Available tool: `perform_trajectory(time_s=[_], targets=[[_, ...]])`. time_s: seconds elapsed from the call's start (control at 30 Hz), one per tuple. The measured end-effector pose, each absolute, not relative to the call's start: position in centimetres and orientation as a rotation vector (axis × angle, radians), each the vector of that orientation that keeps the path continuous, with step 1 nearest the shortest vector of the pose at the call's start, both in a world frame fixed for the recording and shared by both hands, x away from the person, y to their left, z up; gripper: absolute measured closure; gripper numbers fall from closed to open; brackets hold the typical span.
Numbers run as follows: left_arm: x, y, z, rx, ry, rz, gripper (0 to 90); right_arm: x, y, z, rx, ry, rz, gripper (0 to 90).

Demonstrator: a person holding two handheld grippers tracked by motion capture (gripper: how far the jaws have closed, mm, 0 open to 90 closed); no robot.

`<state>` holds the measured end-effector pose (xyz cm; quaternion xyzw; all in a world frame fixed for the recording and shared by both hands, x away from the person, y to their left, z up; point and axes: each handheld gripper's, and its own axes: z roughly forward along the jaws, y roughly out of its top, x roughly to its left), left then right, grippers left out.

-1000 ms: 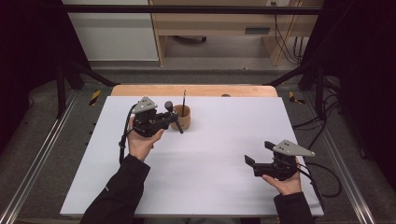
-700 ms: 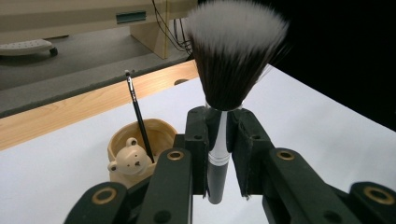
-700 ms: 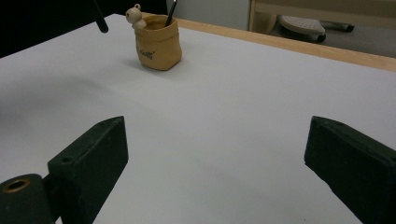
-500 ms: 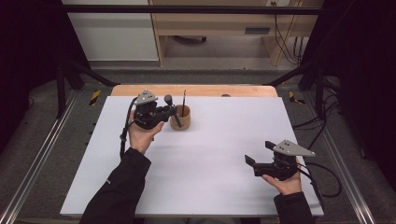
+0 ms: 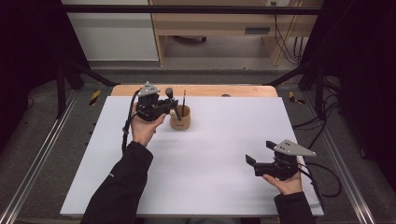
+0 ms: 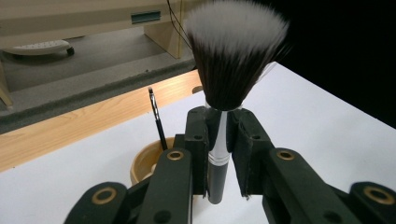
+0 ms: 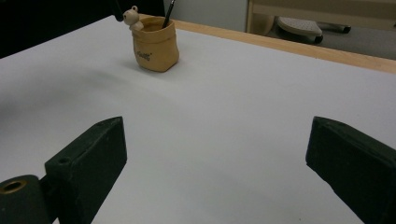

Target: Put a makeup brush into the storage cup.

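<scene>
Tan holder (thin pen inside) stands beside the left claw, which pinches a makeup brush; right claw spread, well apart from it.

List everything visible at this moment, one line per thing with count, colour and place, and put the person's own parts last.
makeup brush: one, black handle with silver band, dark bristles with white tips, held upright next to the pot.
thin brush: one, black, standing in the pot.
pot: one, tan, sack-shaped with a small bear figure on the rim, far left part of the sheet.
sheet: one, white, covering the table.
table: one, wood, edge visible at the far side.
left gripper: one, black, shut on the makeup brush.
right gripper: one, black, jaws open, held low over the near right part of the sheet.
</scene>
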<state>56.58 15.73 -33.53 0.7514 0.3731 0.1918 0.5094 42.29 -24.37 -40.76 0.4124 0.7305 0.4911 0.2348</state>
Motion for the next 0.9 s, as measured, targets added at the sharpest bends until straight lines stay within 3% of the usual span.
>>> perform_trajectory(time_s=[0.9], targets=[[59.9,14.3,-34.2,1.83,0.951,0.508,76.5,42.3,-24.3,-40.7,1.131,2.008,1.359,5.5]])
